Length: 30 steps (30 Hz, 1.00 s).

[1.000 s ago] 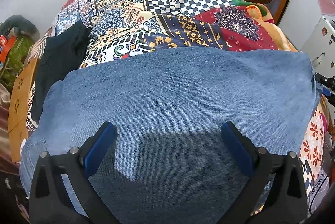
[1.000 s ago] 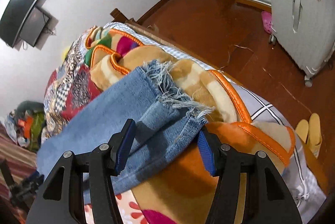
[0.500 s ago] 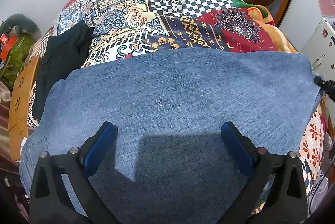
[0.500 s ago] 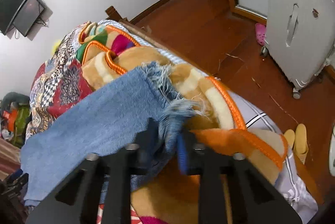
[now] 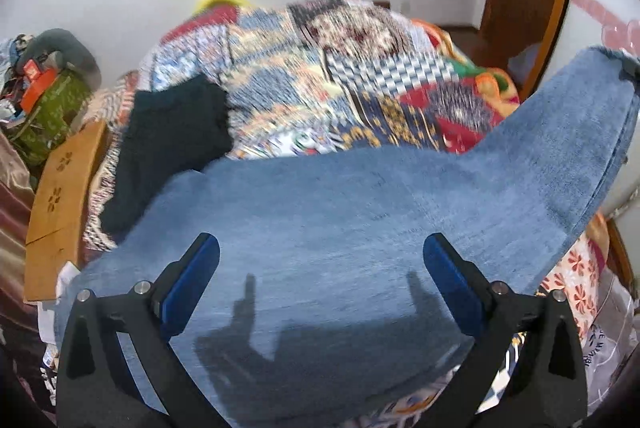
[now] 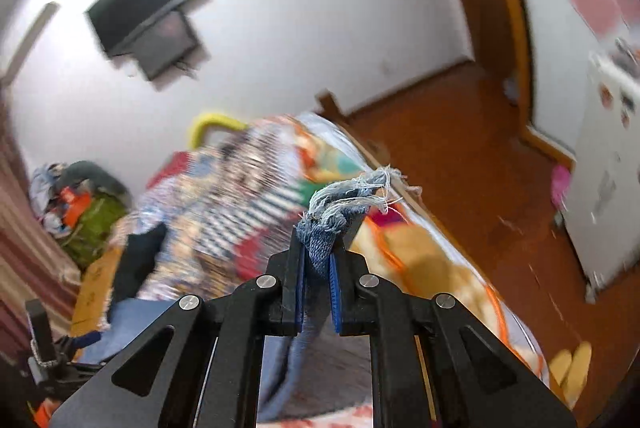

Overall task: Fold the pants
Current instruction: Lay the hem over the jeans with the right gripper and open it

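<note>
Blue denim pants [image 5: 340, 212] lie across the patchwork bedspread [image 5: 340, 68]. My left gripper [image 5: 320, 272] is open and hovers just above the denim, holding nothing. The pants' right end [image 5: 592, 100] is lifted off the bed toward the upper right. In the right wrist view my right gripper [image 6: 318, 260] is shut on the frayed hem of the pants [image 6: 344, 204], raised above the bed, with the denim [image 6: 296, 356] hanging down below the jaws.
A dark garment [image 5: 168, 144] lies on the bed's left side by a wooden board [image 5: 60, 196]. A clothes pile [image 5: 44, 88] sits at far left. A wall TV [image 6: 148, 28], wooden floor [image 6: 480, 180] and white cabinet [image 6: 608, 168] are on the right.
My right gripper closed on the frayed hem and lifted it up off the bed. The pants' right end rose with it. My left gripper stayed open over the denim.
</note>
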Tool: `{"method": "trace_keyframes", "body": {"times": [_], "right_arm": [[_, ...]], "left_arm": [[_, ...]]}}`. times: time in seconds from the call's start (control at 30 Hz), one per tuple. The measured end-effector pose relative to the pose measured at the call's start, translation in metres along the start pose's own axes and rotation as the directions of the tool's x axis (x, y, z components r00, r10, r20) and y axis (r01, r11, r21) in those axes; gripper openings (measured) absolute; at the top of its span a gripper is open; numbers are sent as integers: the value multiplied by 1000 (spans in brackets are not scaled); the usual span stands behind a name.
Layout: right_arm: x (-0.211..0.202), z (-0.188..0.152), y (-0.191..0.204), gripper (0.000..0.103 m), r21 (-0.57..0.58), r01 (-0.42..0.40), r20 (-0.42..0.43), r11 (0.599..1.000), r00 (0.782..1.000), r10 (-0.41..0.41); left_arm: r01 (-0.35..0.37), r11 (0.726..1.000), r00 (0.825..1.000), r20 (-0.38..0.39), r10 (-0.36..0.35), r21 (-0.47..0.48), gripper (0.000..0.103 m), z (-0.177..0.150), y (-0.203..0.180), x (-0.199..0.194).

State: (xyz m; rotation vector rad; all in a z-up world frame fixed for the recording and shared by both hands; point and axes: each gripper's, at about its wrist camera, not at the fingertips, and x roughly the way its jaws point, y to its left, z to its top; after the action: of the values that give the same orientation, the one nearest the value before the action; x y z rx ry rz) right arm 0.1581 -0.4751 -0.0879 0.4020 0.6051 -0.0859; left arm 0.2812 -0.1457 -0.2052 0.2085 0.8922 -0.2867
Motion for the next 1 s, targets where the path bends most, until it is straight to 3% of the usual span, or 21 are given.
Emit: {"method": "trace_keyframes", "body": {"times": [0.23,0.4,0.5,0.7,0.87,1.0], "right_arm": [[-6,11,98,9,-144,-135,20,980,990,139],[12,-6,158,9,-221,-233,-26,947,972,233],[28,-28,183,9,-245,-294,-86,924,956,281],[72,-90,216,9,-190,-426,-295,885,884,362],[116,-157,231,9,-182,-457,-477,871,815,329],[137,-193,236,9,-238,-441,-563,865,789,247]], "left_arm": [[15,988,996,90,-2,-151,103,-9,67,-40],[6,962,996,89,19,-272,103,-33,119,-52],[-43,947,994,78,71,-320,103,-50,144,-56],[-103,909,991,41,130,-403,103,-78,179,-58],[-136,896,988,3,151,-422,103,-93,190,-54],[-151,901,987,-20,157,-406,103,-98,188,-48]]}}
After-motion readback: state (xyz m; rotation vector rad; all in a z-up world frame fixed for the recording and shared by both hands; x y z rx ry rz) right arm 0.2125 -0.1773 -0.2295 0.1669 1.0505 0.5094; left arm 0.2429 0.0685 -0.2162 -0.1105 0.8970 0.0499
